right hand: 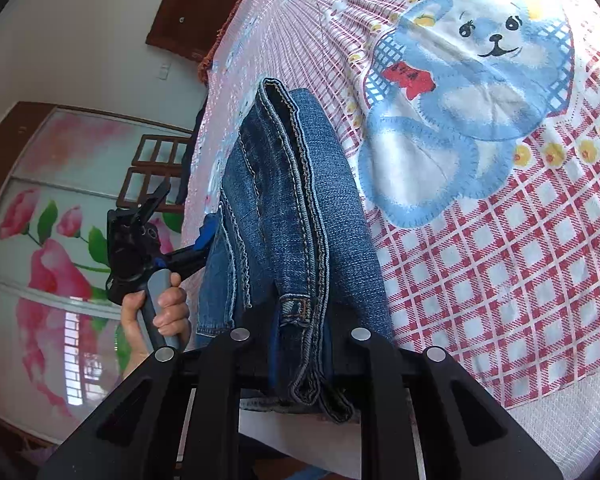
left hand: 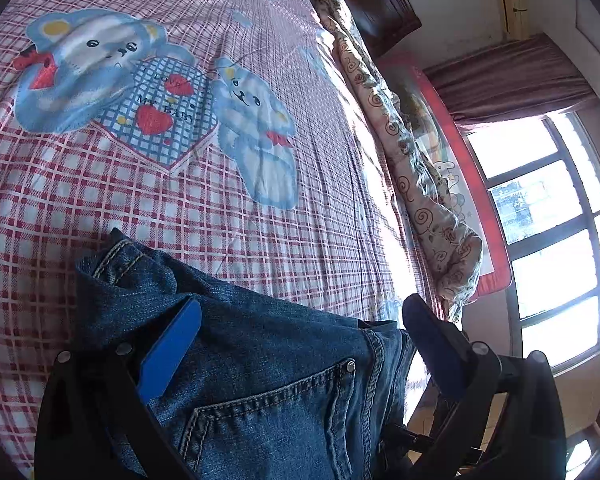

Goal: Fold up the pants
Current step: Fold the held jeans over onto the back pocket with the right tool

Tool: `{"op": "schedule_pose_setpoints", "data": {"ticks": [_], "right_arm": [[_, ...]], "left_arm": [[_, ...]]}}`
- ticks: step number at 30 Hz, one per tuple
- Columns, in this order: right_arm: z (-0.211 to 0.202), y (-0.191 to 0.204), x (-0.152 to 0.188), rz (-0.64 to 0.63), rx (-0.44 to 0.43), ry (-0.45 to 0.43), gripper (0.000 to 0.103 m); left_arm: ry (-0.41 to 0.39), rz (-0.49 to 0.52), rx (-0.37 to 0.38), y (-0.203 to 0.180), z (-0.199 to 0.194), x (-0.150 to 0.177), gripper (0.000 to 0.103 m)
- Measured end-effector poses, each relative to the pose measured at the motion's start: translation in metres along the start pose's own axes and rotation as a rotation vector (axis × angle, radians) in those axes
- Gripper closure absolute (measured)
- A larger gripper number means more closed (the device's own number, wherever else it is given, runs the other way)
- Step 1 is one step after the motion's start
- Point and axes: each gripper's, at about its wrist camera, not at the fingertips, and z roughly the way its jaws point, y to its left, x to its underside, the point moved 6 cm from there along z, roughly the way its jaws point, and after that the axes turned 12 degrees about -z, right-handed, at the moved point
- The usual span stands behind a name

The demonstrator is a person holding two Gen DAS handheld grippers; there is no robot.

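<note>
The blue jeans [left hand: 268,380] fill the space between my left gripper's [left hand: 300,340] fingers, back pocket facing up. Its blue-padded finger [left hand: 168,352] lies against the denim, while a strip of light separates the black finger [left hand: 436,344] from the cloth, so the jaws stand wide. In the right wrist view the jeans [right hand: 284,200] are a long folded bundle lying out over the checked sheet [right hand: 500,260]. My right gripper [right hand: 300,320] is shut on their near end, its tips hidden in denim. The left gripper [right hand: 198,248], held by a hand [right hand: 168,312], touches the bundle's left edge.
The bed sheet [left hand: 180,200] carries blue bear prints. A rolled patterned quilt [left hand: 420,184] lies along the far bed edge by a bright window [left hand: 548,220]. A dark headboard [right hand: 196,8] and floral glass wardrobe doors [right hand: 40,240] stand beside the bed.
</note>
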Motion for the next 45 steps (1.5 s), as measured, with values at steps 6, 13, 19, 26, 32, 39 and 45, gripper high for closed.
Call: {"op": "schedule_pose_setpoints", "data": {"ticks": [6,13,19,26,32,39,45], "right_arm": [[-0.025,0.008,0.0,-0.033,0.076,-0.019,0.086],[-0.044,0.011,-0.036,0.003,0.078,-0.186,0.086],[-0.001,0.024,-0.052,-0.101,0.181,-0.056,0.086],[-0.012,0.032,-0.052,-0.132,0.216,-0.094,0.086],[0.005,0.026,-0.05,-0.167,0.258,-0.032,0.086],[0.007,0.047,-0.047,-0.289,0.264,-0.011,0.098],[-0.007,0.01,-0.035,-0.213,0.332,0.017,0.103]], "left_arm": [[0.006,0.076,-0.033,-0.012,-0.004,0.007,0.002],[0.01,0.075,-0.044,-0.01,-0.016,0.001,0.002],[0.003,0.074,-0.059,-0.009,-0.011,0.002,0.002],[0.009,0.081,-0.043,-0.008,-0.012,0.002,0.002],[-0.012,0.141,-0.103,-0.012,-0.007,0.008,0.002],[-0.021,0.16,-0.159,-0.012,-0.002,0.009,0.002],[-0.037,0.215,-0.228,-0.015,0.002,0.014,0.002]]}}
